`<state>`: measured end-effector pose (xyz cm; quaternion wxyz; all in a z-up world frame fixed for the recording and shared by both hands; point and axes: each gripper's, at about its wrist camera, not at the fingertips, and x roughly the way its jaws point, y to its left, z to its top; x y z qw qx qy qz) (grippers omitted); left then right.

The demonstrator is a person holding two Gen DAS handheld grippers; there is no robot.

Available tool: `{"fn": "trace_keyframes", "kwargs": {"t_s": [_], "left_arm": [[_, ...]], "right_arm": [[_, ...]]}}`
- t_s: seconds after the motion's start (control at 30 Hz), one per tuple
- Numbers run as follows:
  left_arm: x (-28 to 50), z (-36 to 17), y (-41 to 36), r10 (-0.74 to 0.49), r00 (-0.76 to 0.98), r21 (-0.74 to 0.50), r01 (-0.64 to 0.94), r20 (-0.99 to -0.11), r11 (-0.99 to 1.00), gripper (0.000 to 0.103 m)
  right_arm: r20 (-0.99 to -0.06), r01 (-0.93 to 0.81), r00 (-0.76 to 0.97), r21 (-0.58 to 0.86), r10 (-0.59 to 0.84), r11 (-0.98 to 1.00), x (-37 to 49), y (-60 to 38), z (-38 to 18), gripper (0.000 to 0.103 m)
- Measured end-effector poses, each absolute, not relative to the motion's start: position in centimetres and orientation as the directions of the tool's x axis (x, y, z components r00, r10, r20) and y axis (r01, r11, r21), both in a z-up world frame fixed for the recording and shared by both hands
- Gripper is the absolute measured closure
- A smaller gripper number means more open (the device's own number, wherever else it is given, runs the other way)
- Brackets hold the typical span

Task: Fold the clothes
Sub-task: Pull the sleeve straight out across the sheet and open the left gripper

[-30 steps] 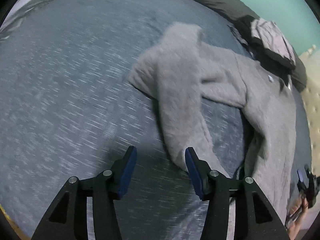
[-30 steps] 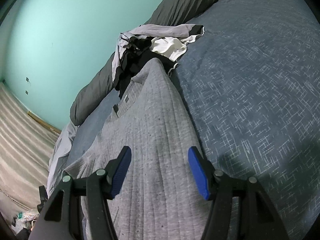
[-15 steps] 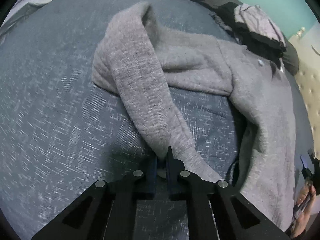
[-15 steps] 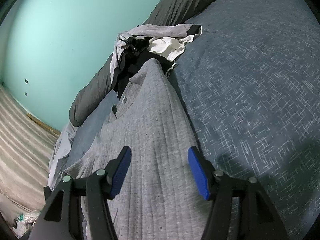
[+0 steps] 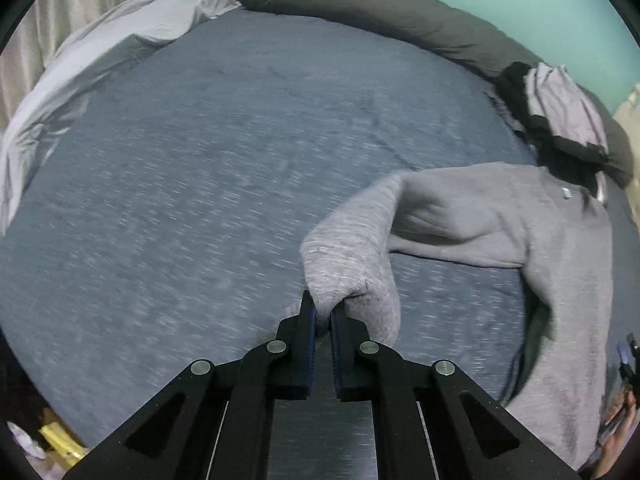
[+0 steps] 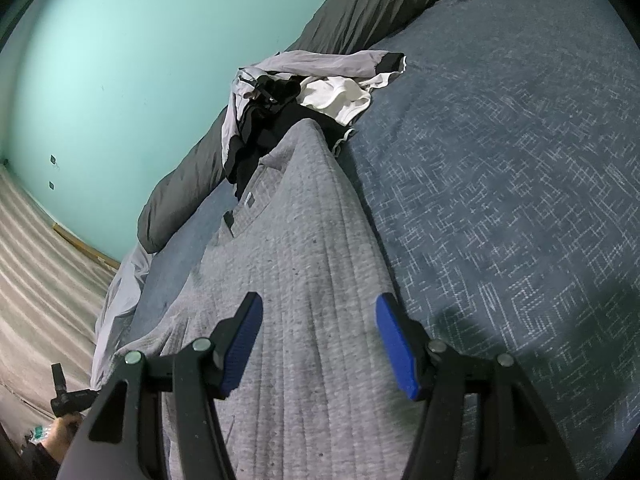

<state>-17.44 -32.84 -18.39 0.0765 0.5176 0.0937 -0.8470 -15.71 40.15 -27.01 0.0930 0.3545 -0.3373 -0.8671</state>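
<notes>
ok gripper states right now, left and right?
Left gripper: shut on the grey sweater's sleeve end.
Right gripper: open, holding nothing, over the grey sweater.

A blue-covered bed [image 6: 520,160] carries a grey sweater [image 6: 304,280] and clothes pile [image 6: 304,92].

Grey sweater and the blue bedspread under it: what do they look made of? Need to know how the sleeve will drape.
Grey sweater: looks like a soft, matte knit, maybe cotton blend; fine ribbing runs lengthwise in the right wrist view, and the sleeve pinched in the left gripper looks fuzzy and bends limply.
Blue bedspread: seems a flat woven fabric, matte, with pale flecked thread marks.
</notes>
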Motion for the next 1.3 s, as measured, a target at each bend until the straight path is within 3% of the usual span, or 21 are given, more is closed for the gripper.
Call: {"fn": "trace_keyframes", "kwargs": {"t_s": [0.3,0.6,0.8,0.9,1.1,1.17,1.3], "left_arm": [[-18.3,-15.6,-36.1,-0.14,-0.441,0.037,0.235,-0.886,-0.971,0.097],[-20.0,-17.3,-38.2,-0.254,-0.269,0.223,0.143,-0.929,-0.964,0.097],[-20.2,-20.7,-38.1,-0.271,-0.227,0.251,0.114,-0.935,-0.961,0.086],[-19.6,-21.6,-38.6,-0.284,-0.232,0.263,0.117,-0.93,-0.958,0.065],[-17.1,-21.2,-42.2,-0.265,-0.27,0.205,0.231,-0.926,-0.951,0.061],[-15.9,-21.4,-43.5,-0.209,-0.286,0.129,0.275,-0.935,-0.953,0.053],[-14.6,-23.1,-44.7,-0.178,-0.295,0.078,0.323,-0.939,-0.943,0.047]], "right_arm": [[-0.569,-0.08,-0.725,0.63,-0.389,-0.772,-15.8,39.6,-27.3,0.043],[-0.584,-0.082,-0.719,0.609,-0.377,-0.789,-16.0,39.2,-27.5,0.043],[-0.599,-0.08,-0.711,0.59,-0.369,-0.803,-16.0,38.6,-27.7,0.043],[-0.603,-0.086,-0.712,0.584,-0.361,-0.807,-15.8,38.6,-27.7,0.043],[-0.609,-0.091,-0.713,0.572,-0.348,-0.815,-15.7,38.2,-27.7,0.043],[-0.609,-0.084,-0.712,0.568,-0.349,-0.819,-15.7,38.0,-27.6,0.043],[-0.612,-0.078,-0.711,0.559,-0.347,-0.826,-15.6,37.6,-27.6,0.043]]}}
